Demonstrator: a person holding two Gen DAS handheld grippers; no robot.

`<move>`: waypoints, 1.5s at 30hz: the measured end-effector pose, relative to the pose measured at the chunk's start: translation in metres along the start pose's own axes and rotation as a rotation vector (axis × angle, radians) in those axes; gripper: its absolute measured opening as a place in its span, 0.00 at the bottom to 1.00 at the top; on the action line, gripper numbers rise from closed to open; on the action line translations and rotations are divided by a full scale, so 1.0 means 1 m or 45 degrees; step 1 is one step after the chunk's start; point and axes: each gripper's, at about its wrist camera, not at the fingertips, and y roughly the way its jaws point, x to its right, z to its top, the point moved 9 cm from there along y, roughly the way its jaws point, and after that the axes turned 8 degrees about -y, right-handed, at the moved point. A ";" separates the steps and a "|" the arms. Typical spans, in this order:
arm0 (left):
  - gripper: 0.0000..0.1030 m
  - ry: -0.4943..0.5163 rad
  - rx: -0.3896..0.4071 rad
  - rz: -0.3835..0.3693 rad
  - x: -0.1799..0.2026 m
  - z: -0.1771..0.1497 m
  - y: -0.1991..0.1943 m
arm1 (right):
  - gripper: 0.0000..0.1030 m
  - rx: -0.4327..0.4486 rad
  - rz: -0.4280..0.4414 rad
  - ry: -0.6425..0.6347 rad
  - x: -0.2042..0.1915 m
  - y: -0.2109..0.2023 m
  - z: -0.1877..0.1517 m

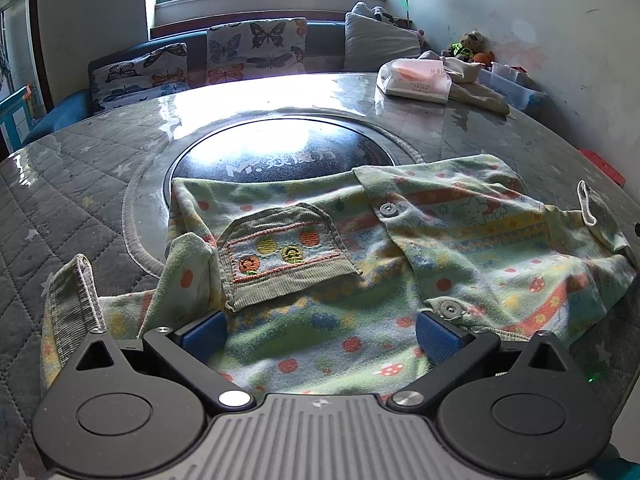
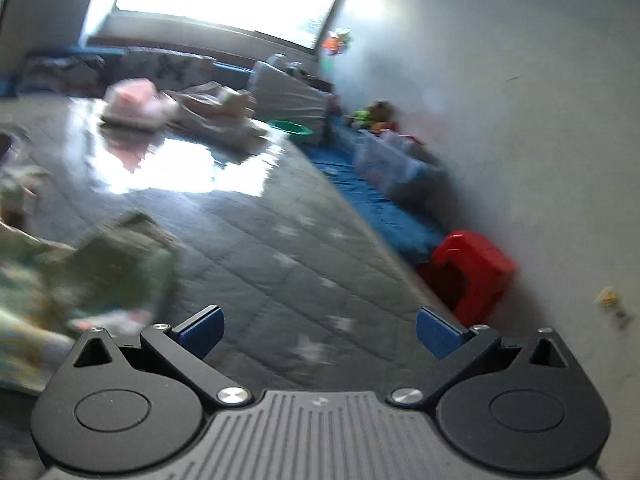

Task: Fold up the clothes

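Bin (image 2: pixel 384 160) contents blurred, perhaps toys.

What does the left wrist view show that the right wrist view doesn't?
Only the left wrist view: the whole child's garment spread flat, with its embroidered pocket, snap buttons, the dark round inset in the table, and butterfly cushions.

Only the right wrist view: a red stool, a green basin, and the blue mat along the wall.

Both: the quilted table cover, the pink-topped tissue pack, and open jaws on each gripper, left and right.
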 end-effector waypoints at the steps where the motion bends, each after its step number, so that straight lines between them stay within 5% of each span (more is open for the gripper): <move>1: 1.00 0.000 0.001 0.002 0.000 0.000 0.000 | 1.00 0.018 0.050 0.005 -0.007 -0.002 0.005; 7: 1.00 -0.005 0.001 0.008 0.001 0.000 0.001 | 1.00 0.129 0.298 -0.170 -0.078 -0.010 0.034; 11: 1.00 -0.005 0.004 0.009 0.001 0.000 0.001 | 1.00 0.149 0.297 -0.345 -0.113 -0.006 0.040; 16: 1.00 -0.001 0.009 0.009 0.001 0.000 0.001 | 1.00 0.181 0.320 -0.370 -0.120 -0.016 0.046; 22: 1.00 -0.002 0.013 0.006 0.001 0.000 0.002 | 1.00 0.203 0.138 -0.515 -0.119 -0.009 0.042; 25: 1.00 -0.002 0.012 0.007 0.001 0.000 0.001 | 1.00 0.214 -0.045 -0.611 -0.113 -0.005 0.042; 31: 1.00 -0.001 0.011 0.007 0.000 -0.001 0.001 | 1.00 0.124 -0.265 -0.562 -0.063 -0.002 0.030; 39: 1.00 0.003 0.008 0.013 0.001 -0.001 0.002 | 1.00 0.098 0.003 -0.174 -0.024 -0.014 0.034; 45: 1.00 -0.001 0.008 0.018 0.002 -0.001 0.002 | 0.84 0.105 0.333 -0.184 -0.074 -0.020 0.040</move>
